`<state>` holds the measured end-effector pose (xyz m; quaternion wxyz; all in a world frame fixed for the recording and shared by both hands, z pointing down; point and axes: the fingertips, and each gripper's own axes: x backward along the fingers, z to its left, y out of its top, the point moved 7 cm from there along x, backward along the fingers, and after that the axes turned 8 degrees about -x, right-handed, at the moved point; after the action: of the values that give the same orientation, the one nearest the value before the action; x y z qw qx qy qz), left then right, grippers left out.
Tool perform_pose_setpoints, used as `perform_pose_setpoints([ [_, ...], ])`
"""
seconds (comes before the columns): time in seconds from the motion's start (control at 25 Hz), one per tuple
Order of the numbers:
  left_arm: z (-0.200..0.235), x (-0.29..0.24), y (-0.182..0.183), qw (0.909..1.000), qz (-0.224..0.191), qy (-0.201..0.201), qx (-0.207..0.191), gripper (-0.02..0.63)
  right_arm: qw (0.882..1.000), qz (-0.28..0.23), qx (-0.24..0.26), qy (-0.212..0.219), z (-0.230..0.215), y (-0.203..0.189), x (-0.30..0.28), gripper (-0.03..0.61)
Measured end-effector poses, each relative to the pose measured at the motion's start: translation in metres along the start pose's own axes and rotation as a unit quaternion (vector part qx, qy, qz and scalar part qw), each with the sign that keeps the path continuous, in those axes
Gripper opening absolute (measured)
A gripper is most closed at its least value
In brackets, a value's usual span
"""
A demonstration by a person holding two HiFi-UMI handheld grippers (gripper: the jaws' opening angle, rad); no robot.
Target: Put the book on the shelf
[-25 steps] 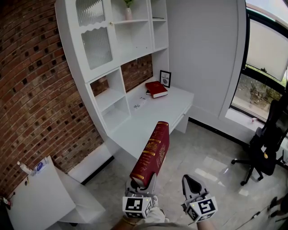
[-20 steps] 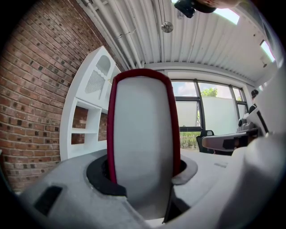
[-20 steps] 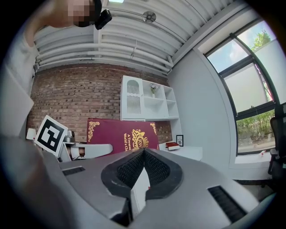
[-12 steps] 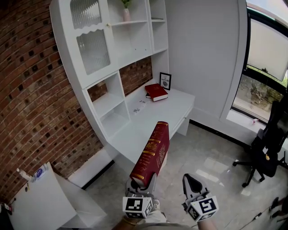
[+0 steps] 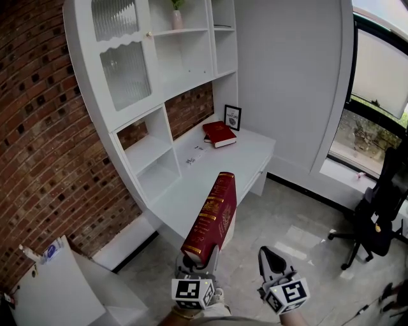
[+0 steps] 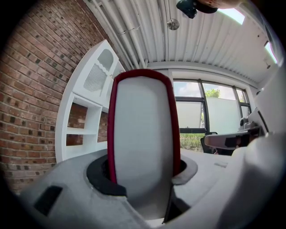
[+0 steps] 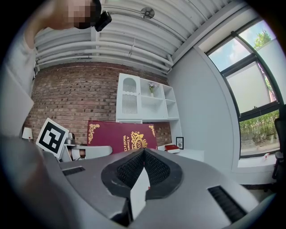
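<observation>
A thick red book with a gold-printed spine stands tilted up and away from me, its lower end clamped in my left gripper. In the left gripper view its white page edge fills the space between the jaws, which press on both covers. My right gripper hangs beside it, shut and empty; its pads meet in the right gripper view, where the book's cover shows behind. The white shelf unit stands ahead on the brick wall, with open cubbies over a white desk.
A second red book and a small framed picture lie at the desk's far end. A vase sits on an upper shelf. A black office chair stands right by the window. A low white cabinet is at lower left.
The shelf unit and desk have slid a little left and lower in the head view. The book stays in the left gripper at the same tilt; the right gripper is unchanged.
</observation>
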<state>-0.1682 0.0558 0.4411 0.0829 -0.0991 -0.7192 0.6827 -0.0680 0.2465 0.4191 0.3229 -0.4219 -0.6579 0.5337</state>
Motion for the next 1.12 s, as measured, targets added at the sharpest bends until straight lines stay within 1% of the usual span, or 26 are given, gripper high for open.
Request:
perform_pose_setpoints([
  [0.2,0.009,-0.019,-0.001,1.0000,-0.002,0.001,-0.001,0.232,1.000,-0.003,-0.002,0.002,-0.009,0.002,-0.020,0.008],
  [0.52,0.028,-0.044,-0.002,1.0000,-0.002,0.003,-0.001,0.232,1.000,-0.007,0.009,0.006,-0.020,0.002,-0.051,0.008],
  [0.8,0.049,-0.062,-0.001,0.9999,-0.004,0.012,0.001,0.232,1.000,-0.004,0.009,0.015,-0.017,0.011,-0.079,0.008],
  [1.12,0.068,-0.085,0.001,0.9999,-0.007,0.008,-0.001,0.232,1.000,-0.002,0.007,0.007,-0.019,0.016,-0.103,0.008],
])
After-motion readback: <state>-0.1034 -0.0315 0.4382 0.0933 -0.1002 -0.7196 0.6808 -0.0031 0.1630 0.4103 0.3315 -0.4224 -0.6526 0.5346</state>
